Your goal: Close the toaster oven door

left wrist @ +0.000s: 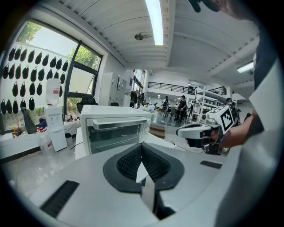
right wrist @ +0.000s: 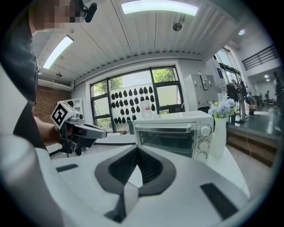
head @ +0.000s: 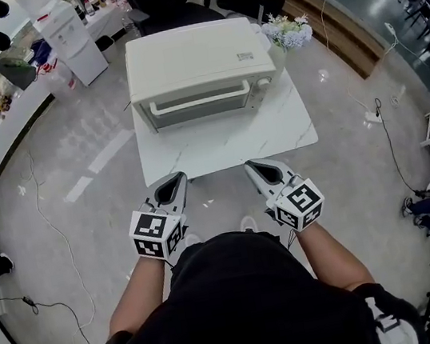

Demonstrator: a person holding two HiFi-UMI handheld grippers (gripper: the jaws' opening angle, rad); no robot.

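Head view first: the toaster oven sits on the white marble worktop, front towards the person. Its door looks upright and flush against the body, with the bar handle along the top edge. By my read there's little or nothing left to close. The left tool and right tool hang side by side close to the person's body, at the worktop's near edge and well apart from the oven. A vase of flowers stands at the oven's right.

Over to the left gripper view: the jaws meet at the tips with nothing between them. The oven stands ahead and a little left, out of reach.

Right gripper view now: jaws pressed together, empty as well. The oven is ahead and to the right, its knobs beside the glass.

On handling, I'd expect a stiff metal-and-glass flap, probably hinged at the bottom and light to swing. The handle bar is the place to push or pinch. It looks smooth, so a tool could slip, and a hard shove might slide the whole oven on that polished stone. I'd keep off the glass pane.
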